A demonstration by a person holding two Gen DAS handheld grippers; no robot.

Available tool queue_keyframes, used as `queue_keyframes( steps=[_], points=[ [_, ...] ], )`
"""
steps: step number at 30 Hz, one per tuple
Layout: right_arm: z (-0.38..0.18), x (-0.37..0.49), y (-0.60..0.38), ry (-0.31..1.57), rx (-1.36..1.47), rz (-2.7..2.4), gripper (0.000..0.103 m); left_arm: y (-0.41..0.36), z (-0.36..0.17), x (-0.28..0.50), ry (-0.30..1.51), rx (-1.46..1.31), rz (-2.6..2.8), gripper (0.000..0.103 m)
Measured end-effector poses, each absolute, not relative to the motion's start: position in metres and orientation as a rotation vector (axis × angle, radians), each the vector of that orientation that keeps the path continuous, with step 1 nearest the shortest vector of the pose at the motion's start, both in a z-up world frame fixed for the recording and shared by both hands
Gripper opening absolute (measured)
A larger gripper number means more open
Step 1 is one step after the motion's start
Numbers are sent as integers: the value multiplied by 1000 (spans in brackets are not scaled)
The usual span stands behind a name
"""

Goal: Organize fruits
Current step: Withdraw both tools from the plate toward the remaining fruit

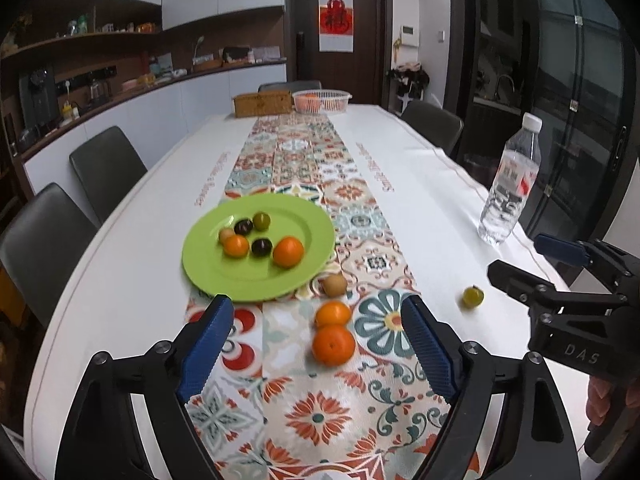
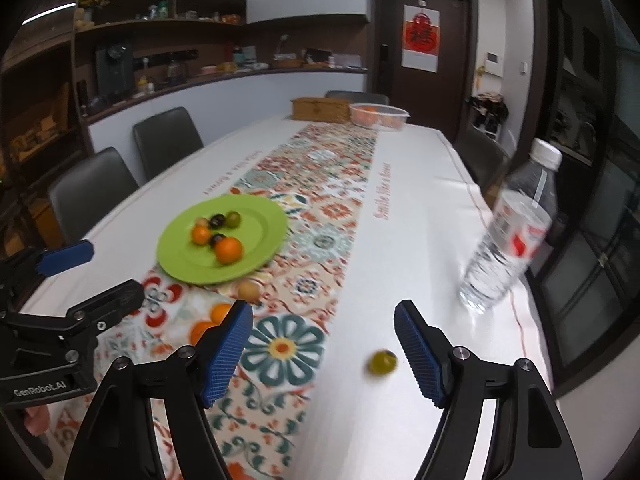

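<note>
A green plate (image 1: 224,276) (image 2: 180,264) on the patterned runner holds two oranges, two dark plums, a green fruit and a small pale one. Just in front of the plate lie a brown kiwi (image 1: 335,284) (image 2: 248,291) and two oranges (image 1: 333,345) (image 2: 205,330). A small green fruit (image 1: 473,297) (image 2: 383,362) sits alone on the white cloth to the right. My left gripper (image 1: 318,344) is open, its blue pads either side of the two oranges without touching them. My right gripper (image 2: 323,354) is open too, the green fruit lying just inside its right pad.
A water bottle (image 1: 509,184) (image 2: 508,232) stands near the table's right edge. At the far end are a wicker box (image 1: 263,103) and a white basket (image 1: 321,101) of oranges. Grey chairs (image 1: 106,168) line both sides; the right gripper body (image 1: 568,304) shows beside the left.
</note>
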State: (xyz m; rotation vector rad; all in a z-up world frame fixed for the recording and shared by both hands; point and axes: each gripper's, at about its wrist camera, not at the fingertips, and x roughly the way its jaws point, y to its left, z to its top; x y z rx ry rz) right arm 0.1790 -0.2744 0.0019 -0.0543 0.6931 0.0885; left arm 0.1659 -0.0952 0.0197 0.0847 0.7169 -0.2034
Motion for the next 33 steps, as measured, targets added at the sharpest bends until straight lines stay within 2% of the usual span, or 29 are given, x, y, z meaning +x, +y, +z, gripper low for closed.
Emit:
queue_keyframes(
  steps=[14, 28, 33],
  points=[
    [-47, 180, -314, 817, 20, -26, 74, -108, -35, 172, 865, 48, -142, 86],
    [-81, 211, -321, 889, 23, -49, 73, -109, -68, 197, 931, 31, -96, 85],
    [-87, 221, -321, 898, 25, -55, 72, -110, -73, 205, 929, 29, -92, 81]
  ],
)
